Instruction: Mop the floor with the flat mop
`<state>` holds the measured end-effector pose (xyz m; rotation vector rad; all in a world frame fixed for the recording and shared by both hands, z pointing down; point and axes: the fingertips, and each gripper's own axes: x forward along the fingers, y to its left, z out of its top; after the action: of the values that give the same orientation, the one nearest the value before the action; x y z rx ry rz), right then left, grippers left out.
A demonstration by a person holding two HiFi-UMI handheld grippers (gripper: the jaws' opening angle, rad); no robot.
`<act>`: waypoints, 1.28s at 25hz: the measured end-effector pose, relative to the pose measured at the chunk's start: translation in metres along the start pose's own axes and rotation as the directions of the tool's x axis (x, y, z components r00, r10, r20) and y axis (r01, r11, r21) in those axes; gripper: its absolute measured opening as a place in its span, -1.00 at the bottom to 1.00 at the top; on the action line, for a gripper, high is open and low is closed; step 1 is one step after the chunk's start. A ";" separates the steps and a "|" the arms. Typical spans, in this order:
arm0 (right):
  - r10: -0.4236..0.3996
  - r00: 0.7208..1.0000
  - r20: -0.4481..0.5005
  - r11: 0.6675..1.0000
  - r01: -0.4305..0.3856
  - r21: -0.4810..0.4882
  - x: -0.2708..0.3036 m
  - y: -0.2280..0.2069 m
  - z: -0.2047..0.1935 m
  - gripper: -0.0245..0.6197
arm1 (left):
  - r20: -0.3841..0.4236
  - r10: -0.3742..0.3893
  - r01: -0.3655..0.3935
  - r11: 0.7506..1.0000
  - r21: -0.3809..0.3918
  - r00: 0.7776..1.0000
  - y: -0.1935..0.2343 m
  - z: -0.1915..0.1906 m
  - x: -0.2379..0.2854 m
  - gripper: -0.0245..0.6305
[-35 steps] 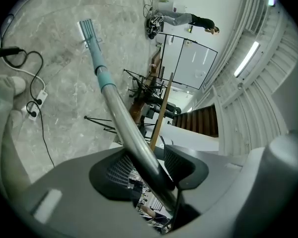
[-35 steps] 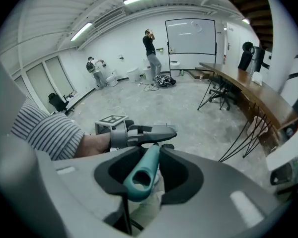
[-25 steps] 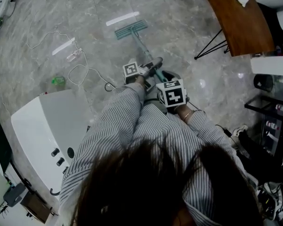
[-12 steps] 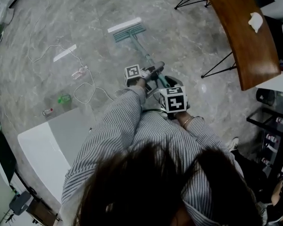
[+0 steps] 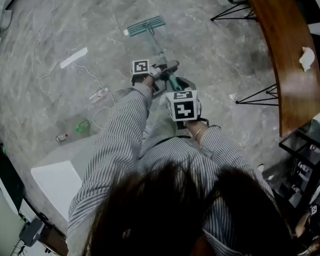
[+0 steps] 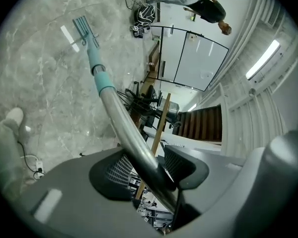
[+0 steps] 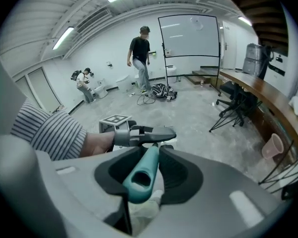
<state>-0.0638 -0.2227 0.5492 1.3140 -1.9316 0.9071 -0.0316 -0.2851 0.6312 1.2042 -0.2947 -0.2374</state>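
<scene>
Grippers both clamp the flat mop point(image 5: 159, 47): left gripper point(image 6: 154, 170) jaws squeeze its metal shaft point(image 6: 124, 128), right gripper point(image 7: 148, 165) jaws pinch the teal grip end point(image 7: 141, 175), mop head point(image 5: 145, 26) down on the floor point(image 5: 213, 52).

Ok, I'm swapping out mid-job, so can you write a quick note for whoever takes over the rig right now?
Left gripper: shut on the mop shaft, further down it.
Right gripper: shut on the teal grip end.
Mop head: flat on the floor, ahead of the person.
Done: can't tell how much is mopped.
Left: keep mopping; mind the power strip and its cable on the left.
</scene>
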 end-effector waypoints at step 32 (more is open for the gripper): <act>0.014 0.996 -0.093 1.000 -0.014 -0.005 0.031 -0.011 0.005 -0.56 | 0.256 -0.017 0.014 1.000 0.016 0.967 0.020 0.048 -0.001 -0.35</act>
<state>-0.0637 -0.2456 0.5738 1.2344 -1.8726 0.9526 -0.0487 -0.3207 0.6654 1.1910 -0.5130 -0.4066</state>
